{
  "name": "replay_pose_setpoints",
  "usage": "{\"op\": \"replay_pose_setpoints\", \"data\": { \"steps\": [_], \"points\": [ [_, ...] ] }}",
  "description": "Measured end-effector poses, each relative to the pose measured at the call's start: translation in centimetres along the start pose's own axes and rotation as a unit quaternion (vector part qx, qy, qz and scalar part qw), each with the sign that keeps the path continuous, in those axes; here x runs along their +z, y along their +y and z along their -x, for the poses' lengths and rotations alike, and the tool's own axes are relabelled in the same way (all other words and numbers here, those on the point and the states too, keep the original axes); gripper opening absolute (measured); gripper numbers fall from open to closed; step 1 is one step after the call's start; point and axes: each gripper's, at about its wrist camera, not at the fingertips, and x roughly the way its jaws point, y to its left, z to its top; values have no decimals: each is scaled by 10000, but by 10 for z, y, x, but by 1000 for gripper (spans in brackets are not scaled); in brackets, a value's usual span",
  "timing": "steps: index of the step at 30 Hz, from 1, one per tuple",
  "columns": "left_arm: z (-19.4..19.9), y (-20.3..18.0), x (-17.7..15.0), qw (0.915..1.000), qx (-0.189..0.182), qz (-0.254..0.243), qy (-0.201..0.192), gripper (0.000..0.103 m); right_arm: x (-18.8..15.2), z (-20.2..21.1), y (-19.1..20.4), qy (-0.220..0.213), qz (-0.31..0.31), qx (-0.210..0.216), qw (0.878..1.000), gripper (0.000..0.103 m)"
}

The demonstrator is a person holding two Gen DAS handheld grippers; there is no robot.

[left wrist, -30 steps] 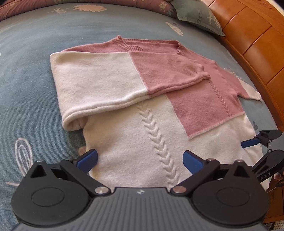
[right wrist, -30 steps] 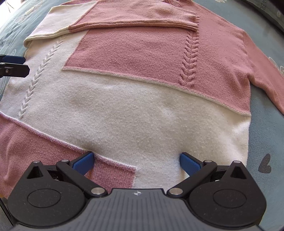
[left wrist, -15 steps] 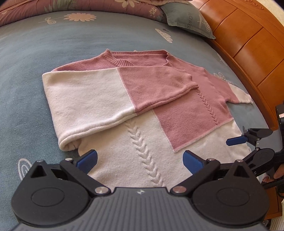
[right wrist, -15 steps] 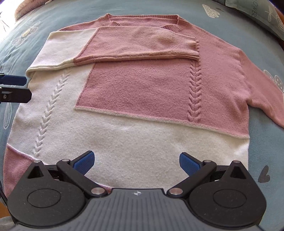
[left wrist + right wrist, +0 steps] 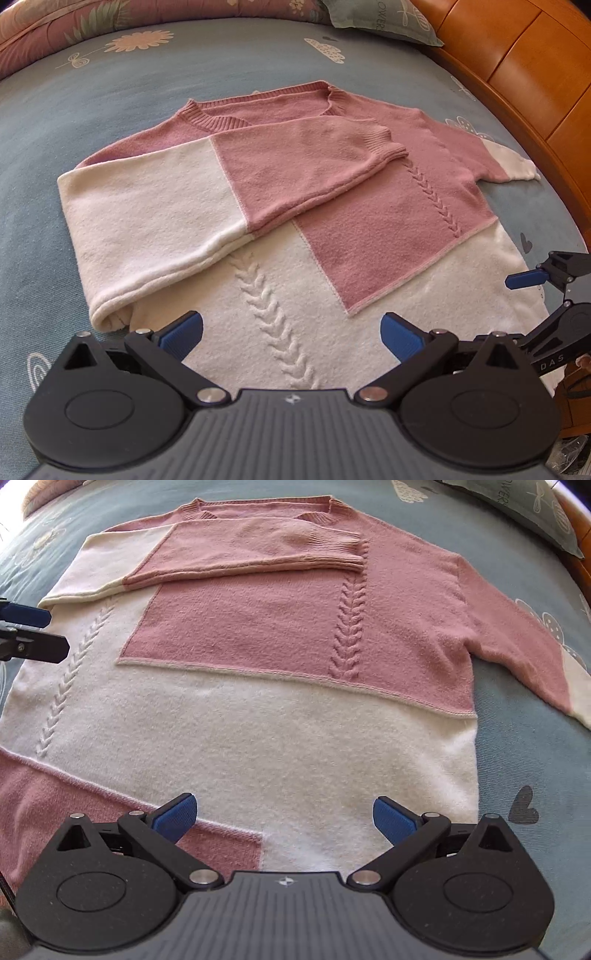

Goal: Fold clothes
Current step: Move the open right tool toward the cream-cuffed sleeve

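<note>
A pink and cream knitted sweater (image 5: 280, 229) (image 5: 280, 686) lies flat on the bed, neck at the far end. One sleeve (image 5: 229, 192) (image 5: 236, 550) is folded across the chest. The other sleeve (image 5: 502, 162) (image 5: 524, 657) lies stretched out to the right. My left gripper (image 5: 291, 332) hovers open over the cream lower part near the hem, holding nothing. Above the hem, my right gripper (image 5: 284, 816) is also open and empty. In the left wrist view the right gripper's blue fingertips (image 5: 524, 278) show at the right edge.
The blue-grey bedspread (image 5: 110, 92) (image 5: 524, 775) with printed flowers and hearts surrounds the sweater. A wooden bed frame (image 5: 524, 66) runs along the right side. A grey-green pillow (image 5: 380, 18) (image 5: 524, 506) and a pink quilt (image 5: 55, 26) lie at the far end.
Both grippers pulled back from the sweater about half a second ago, then eased in again. Both stayed open. The sweater has not moved.
</note>
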Motion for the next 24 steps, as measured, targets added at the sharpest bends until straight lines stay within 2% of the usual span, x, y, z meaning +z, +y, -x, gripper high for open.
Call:
{"op": "replay_pose_setpoints", "data": {
  "steps": [3,9,16,19,24],
  "points": [
    [-6,-17,7,9999,10,-76,75,102,-6,-13,-21,301,-229,149,9992,103],
    [-17,-43,30,9996,135,-260,-27,102,-15,-2,-53,192,-284,446,9984,103],
    [-62,-75,94,9951,236,-730,-623,102,-12,6,-89,-33,-394,870,9954,103],
    [-75,-86,99,9960,136,-724,-498,102,-13,11,-95,-118,-391,1081,9933,103],
    [-97,-105,106,9973,-45,-693,-257,102,-12,23,-106,-372,-322,1176,9918,103]
  ]
}}
